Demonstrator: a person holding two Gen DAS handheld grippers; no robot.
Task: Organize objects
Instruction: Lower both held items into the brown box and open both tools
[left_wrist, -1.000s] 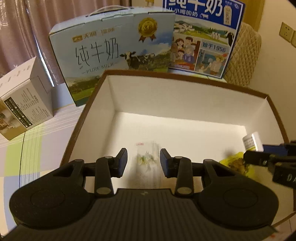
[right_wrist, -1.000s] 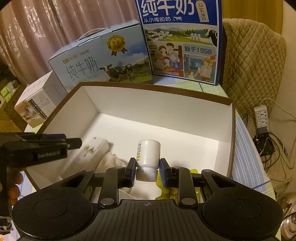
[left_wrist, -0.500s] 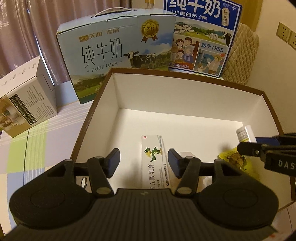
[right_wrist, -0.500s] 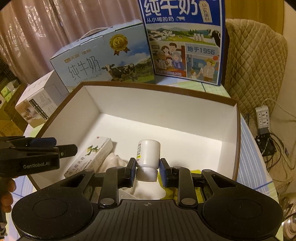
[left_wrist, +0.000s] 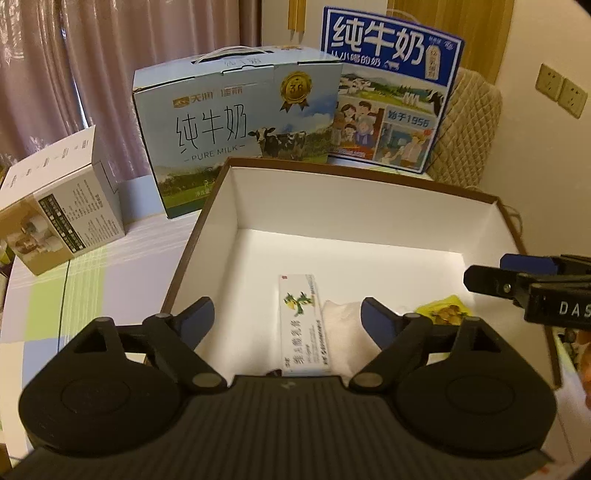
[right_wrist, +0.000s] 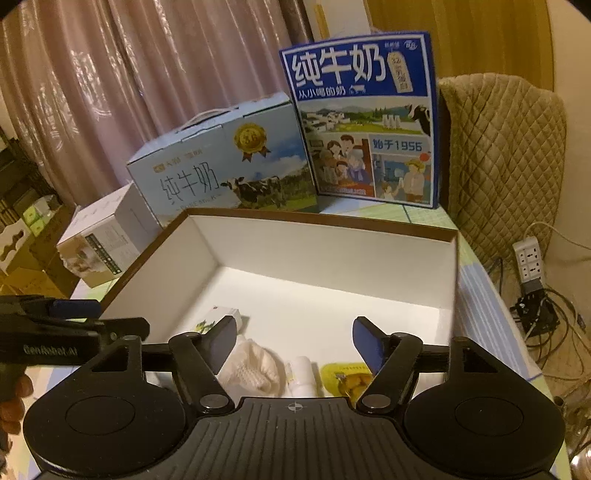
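Note:
A brown-rimmed white box (left_wrist: 332, 171) lies open below both grippers. On its floor are a long white ointment carton (left_wrist: 304, 325), a white cloth (left_wrist: 345, 325) and a yellow packet (left_wrist: 443, 312). My left gripper (left_wrist: 286, 319) hovers open above the carton, holding nothing. My right gripper (right_wrist: 294, 334) is open too. Beneath it a small white bottle (right_wrist: 303, 374) lies on its side between the cloth (right_wrist: 251, 363) and the yellow packet (right_wrist: 347, 376). The carton (right_wrist: 218, 319) peeks out by my right gripper's left finger. Each gripper shows at the other view's edge.
Two milk cases, a pale blue one (left_wrist: 236, 136) and a dark blue one (left_wrist: 391, 99), stand behind the box. A white carton (left_wrist: 62, 206) sits at the left on the checked tablecloth. A quilted chair (right_wrist: 506, 155) and a power strip (right_wrist: 530, 258) are at the right.
My right gripper has opened and let go of the white bottle, which now lies in the box. My left gripper has opened wider, leaving the carton on the floor. Both have drawn back.

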